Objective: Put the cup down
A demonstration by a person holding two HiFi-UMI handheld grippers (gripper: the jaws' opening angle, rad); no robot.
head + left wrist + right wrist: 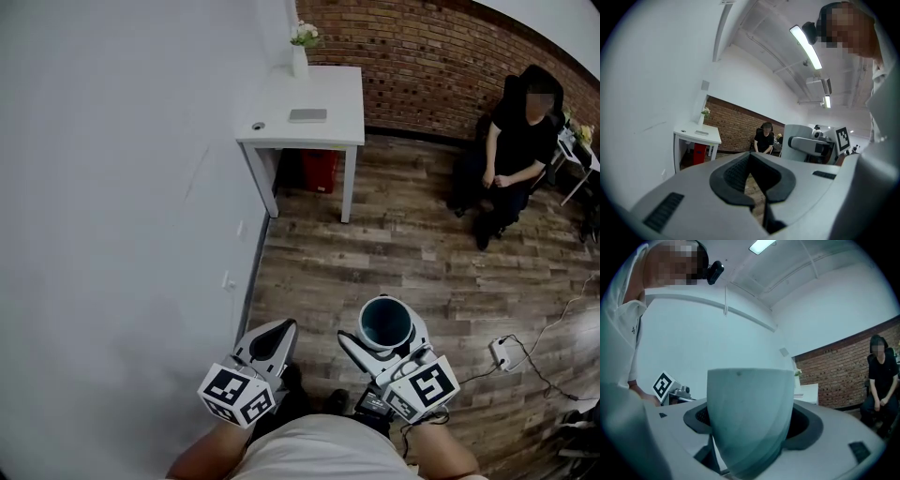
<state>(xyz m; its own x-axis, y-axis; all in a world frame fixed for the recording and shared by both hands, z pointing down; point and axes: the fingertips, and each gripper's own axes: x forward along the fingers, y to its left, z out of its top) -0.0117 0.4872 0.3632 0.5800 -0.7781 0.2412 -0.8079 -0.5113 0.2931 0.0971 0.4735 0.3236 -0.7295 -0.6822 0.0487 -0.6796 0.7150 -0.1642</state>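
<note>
Jaws of the right gripper point(384, 336) were clamped on the cup point(385, 319), held upright above the wooden floor point(412, 253), well apart from the white table point(328, 103). The left gripper point(279, 330), equally far from that table, was closed and empty.

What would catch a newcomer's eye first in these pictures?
Most striking is the cup clamped in the right tool, low in the head view, above the wood floor. Beside it the left tool is shut and empty. Farther off, a white table with a vase of flowers stands against the wall, and a person in black sits by the brick wall.
</note>
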